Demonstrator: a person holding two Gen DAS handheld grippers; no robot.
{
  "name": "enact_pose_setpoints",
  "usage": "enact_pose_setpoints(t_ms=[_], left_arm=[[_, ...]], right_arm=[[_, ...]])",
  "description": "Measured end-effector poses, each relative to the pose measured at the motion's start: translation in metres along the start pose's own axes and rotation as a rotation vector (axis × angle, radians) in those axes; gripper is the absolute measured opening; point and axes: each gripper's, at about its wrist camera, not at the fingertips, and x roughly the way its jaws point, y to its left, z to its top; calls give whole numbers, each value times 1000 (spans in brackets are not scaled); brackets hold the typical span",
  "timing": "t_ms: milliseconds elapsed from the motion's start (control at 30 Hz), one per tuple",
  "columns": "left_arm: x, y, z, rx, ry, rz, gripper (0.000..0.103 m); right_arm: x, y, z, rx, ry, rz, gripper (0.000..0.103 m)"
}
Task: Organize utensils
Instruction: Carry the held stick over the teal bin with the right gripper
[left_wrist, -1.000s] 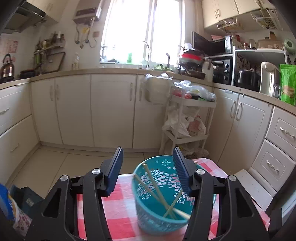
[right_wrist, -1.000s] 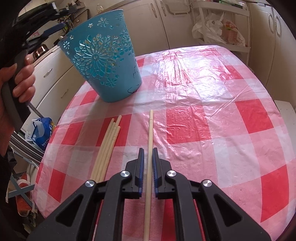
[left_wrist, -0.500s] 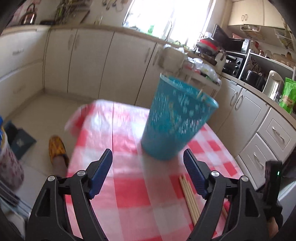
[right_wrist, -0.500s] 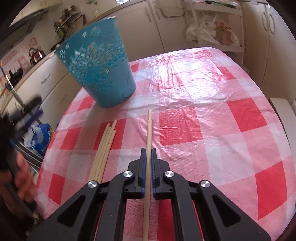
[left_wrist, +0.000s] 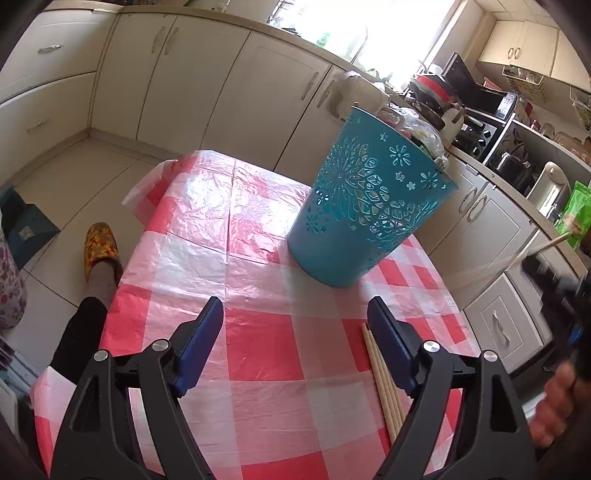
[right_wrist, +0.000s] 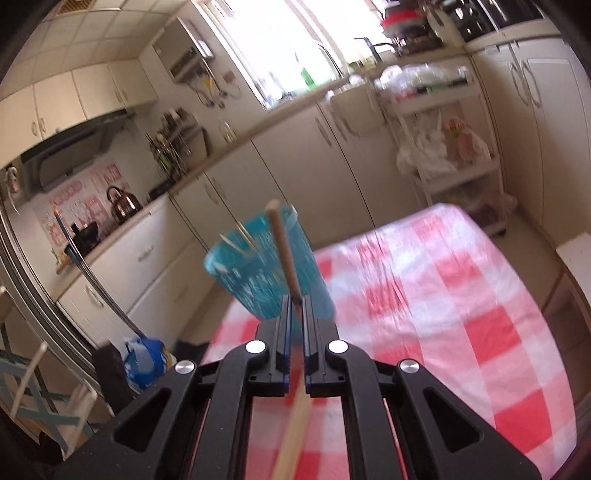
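Observation:
A teal cut-out basket (left_wrist: 364, 214) stands on the red-and-white checked table (left_wrist: 258, 343); in the right wrist view the basket (right_wrist: 258, 273) holds several chopsticks. My right gripper (right_wrist: 294, 306) is shut on one wooden chopstick (right_wrist: 282, 251), lifted off the table and pointing toward the basket. That chopstick also shows at the right edge of the left wrist view (left_wrist: 532, 251). My left gripper (left_wrist: 295, 332) is open and empty above the table, short of the basket. A bundle of loose chopsticks (left_wrist: 384, 384) lies on the table by its right finger.
White kitchen cabinets (left_wrist: 236, 92) run behind the table. A white trolley with bags (right_wrist: 447, 147) stands at the back right. A person's leg and yellow slipper (left_wrist: 99, 251) are left of the table. A blue bag (right_wrist: 147, 358) sits on the floor.
My right gripper has lifted the chopstick off the table and raised it toward the basket. My left gripper has pulled back from over the basket and lowered over the table.

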Motion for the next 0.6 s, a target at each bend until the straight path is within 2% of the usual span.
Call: enact_pose_setpoints(t_ms=[167,333,467,533,600], left_arm=[[-2,4,1,-27,-8,-28,77],[-3,3,2,-35,-14,-43,77],[-3,3,3,-34,-10,-45,77],[-2,3,3,-36,-9,-44,77],[-2,4,3,-41,-9,-45,77]], right_arm=[[-7,41,48,-67,-92,34,5],[-16,69,70,-124,-128,42,4],[-14,78,78,-153,-125,40,4],[-6,81,84,-161,-104,35,4],[3,81,83,-179,-58,-5,4]])
